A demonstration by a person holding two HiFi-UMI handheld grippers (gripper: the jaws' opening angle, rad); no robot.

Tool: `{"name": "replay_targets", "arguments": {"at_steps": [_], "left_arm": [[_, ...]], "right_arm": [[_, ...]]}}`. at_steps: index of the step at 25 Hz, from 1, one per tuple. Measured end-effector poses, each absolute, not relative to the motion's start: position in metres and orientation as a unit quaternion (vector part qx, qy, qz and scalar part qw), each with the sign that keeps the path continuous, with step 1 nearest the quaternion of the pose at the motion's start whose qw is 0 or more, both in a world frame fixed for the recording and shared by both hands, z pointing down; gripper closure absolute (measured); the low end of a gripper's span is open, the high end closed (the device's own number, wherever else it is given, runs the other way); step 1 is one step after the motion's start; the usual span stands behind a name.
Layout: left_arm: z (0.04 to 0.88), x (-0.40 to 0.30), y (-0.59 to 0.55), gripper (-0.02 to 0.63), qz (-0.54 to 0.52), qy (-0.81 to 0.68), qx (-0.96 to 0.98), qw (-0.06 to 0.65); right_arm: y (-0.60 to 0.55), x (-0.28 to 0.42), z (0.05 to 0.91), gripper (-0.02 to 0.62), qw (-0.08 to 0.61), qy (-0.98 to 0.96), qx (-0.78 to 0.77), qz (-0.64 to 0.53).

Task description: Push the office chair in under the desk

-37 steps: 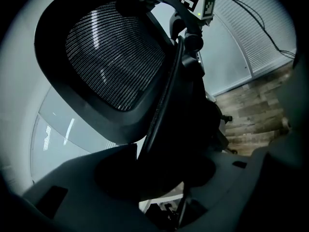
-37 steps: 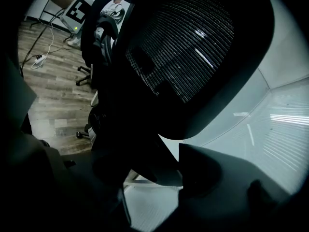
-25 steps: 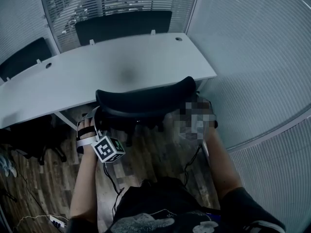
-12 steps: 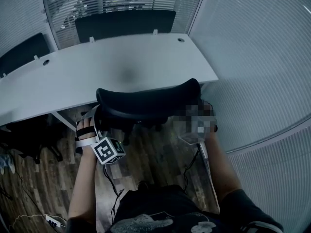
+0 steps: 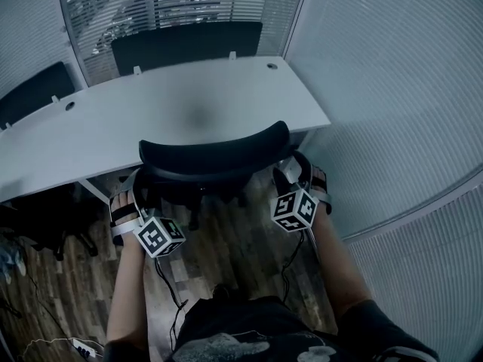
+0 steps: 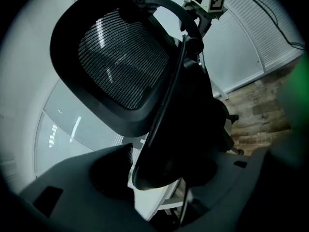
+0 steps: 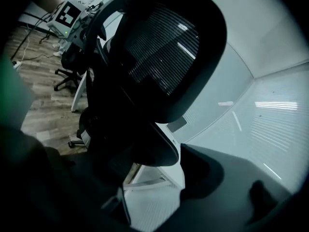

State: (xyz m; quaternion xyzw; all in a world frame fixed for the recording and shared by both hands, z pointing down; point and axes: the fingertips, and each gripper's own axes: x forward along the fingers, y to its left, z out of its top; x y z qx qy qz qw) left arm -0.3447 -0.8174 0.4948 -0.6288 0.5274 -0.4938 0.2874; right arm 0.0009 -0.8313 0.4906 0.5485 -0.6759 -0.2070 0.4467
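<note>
Fingers [image 6: 72, 192] of the left gripper [image 5: 136, 191] stand apart, astride the left edge of the office chair [image 5: 211, 157] backrest, with a sliver of gap showing. The chair's back meets the near edge of the white desk [image 5: 151, 104]. The right gripper [image 5: 294, 176] has its fingers [image 7: 227, 187] spread likewise around the right edge.

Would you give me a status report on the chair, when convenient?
Open: left gripper and right gripper, straddling the backrest's side edges. Upright office chair, backrest close to the desk edge. Nothing seen blocking; under-desk space hidden.
</note>
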Motion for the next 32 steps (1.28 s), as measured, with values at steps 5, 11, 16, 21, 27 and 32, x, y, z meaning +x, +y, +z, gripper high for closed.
{"name": "replay_targets", "arguments": {"at_steps": [5,11,16,21,27,32], "left_arm": [[0.482,-0.339,-0.788,0.344,-0.484,0.551,-0.626,0.265],[0.446,-0.314,-0.732,0.345,-0.393,0.608,-0.660,0.200],[0.414,-0.283,-0.675,0.439,-0.324,0.640,-0.668,0.195],[0.404,-0.248,-0.615,0.535,-0.270,0.656,-0.683,0.172],[0.414,-0.214,-0.542,0.589,-0.258,0.650,-0.703,0.130],[0.414,-0.192,-0.486,0.592,-0.263,0.649,-0.704,0.114]], "right_arm": [[-0.802,0.013,0.477,0.307,0.424,-0.685,0.552,-0.213],[-0.755,0.015,0.452,0.308,0.363,-0.728,0.551,-0.187],[-0.706,0.015,0.425,0.308,0.307,-0.764,0.544,-0.163],[-0.645,0.020,0.414,0.314,0.266,-0.801,0.514,-0.150],[-0.574,0.036,0.416,0.440,0.247,-0.818,0.494,-0.159],[-0.522,0.062,0.419,0.535,0.234,-0.822,0.501,-0.136]]}}
